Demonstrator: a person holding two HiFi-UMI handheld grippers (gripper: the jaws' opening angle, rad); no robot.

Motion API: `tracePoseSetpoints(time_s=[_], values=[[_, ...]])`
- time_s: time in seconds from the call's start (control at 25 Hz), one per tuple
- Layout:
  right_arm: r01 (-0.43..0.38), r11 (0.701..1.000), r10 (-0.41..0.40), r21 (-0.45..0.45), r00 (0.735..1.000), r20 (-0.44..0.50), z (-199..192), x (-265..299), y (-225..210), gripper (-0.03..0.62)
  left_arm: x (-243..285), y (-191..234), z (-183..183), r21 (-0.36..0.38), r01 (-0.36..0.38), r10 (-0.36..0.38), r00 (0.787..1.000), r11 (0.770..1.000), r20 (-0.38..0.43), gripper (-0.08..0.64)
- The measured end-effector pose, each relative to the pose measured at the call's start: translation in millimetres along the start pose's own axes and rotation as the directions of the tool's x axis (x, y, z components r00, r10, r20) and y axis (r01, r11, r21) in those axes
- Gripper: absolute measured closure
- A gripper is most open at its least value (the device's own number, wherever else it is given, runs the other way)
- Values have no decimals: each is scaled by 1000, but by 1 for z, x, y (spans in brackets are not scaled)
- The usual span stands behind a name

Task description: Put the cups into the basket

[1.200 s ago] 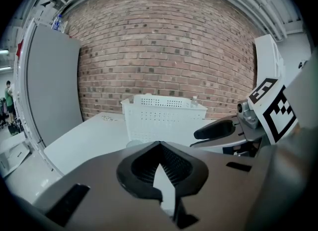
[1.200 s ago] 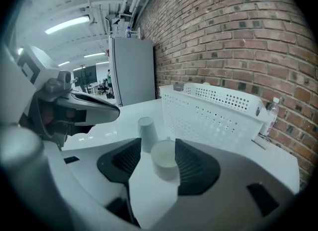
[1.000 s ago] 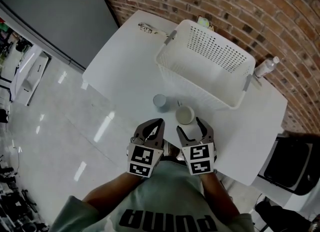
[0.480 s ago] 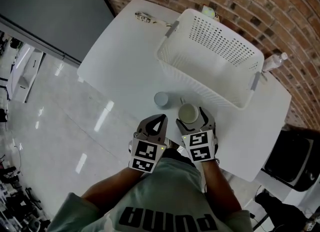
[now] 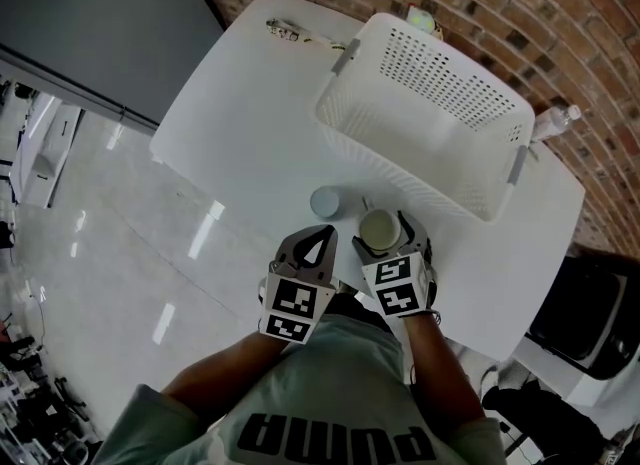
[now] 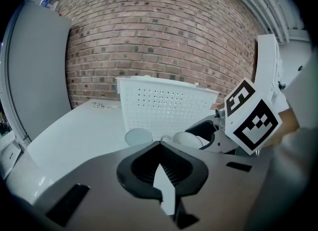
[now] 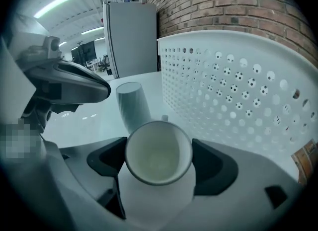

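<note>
Step in hand, as judged: first grasp. Just in front of the basket [image 5: 400, 168], the right gripper [image 5: 386, 236] has just been opening; its jaws straddle the white cup [image 7: 158, 158], unclamped. Left gripper [image 6: 160, 145]: jaws together, empty. The grey cup [image 5: 325, 201] waits beside. Next: close squarely, then lift over the basket wall.

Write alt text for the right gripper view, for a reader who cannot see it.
A white cup stands upright between the jaws of the right gripper, which have just been opening and flank it without clearly pressing. Behind it a second cup stands on the white table, with the perforated white basket at right before a brick wall.
</note>
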State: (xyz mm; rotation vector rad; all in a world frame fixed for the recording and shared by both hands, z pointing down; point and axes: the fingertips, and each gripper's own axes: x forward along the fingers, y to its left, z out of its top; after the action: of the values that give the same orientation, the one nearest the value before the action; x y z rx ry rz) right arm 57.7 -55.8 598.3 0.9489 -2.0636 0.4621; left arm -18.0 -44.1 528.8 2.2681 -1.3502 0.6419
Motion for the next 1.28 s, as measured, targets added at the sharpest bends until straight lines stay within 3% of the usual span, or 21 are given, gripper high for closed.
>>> tracePoseSetpoints(time_s=[0.32,0.8,1.28], values=[[-13,1000,13,-15,999,-32,-1,2,-1,210,4,2,0,4,10,-10,1000,1000,-1,557],[-12,1000,12,24,1000,-4,1,-7,4,210,-3,1,11,15,22,-22,999,1000,24,557],[37,994,-50,106,991,125,49,-88,-5,210,-28,-2,65,50,69,-73,992,996,99,557]])
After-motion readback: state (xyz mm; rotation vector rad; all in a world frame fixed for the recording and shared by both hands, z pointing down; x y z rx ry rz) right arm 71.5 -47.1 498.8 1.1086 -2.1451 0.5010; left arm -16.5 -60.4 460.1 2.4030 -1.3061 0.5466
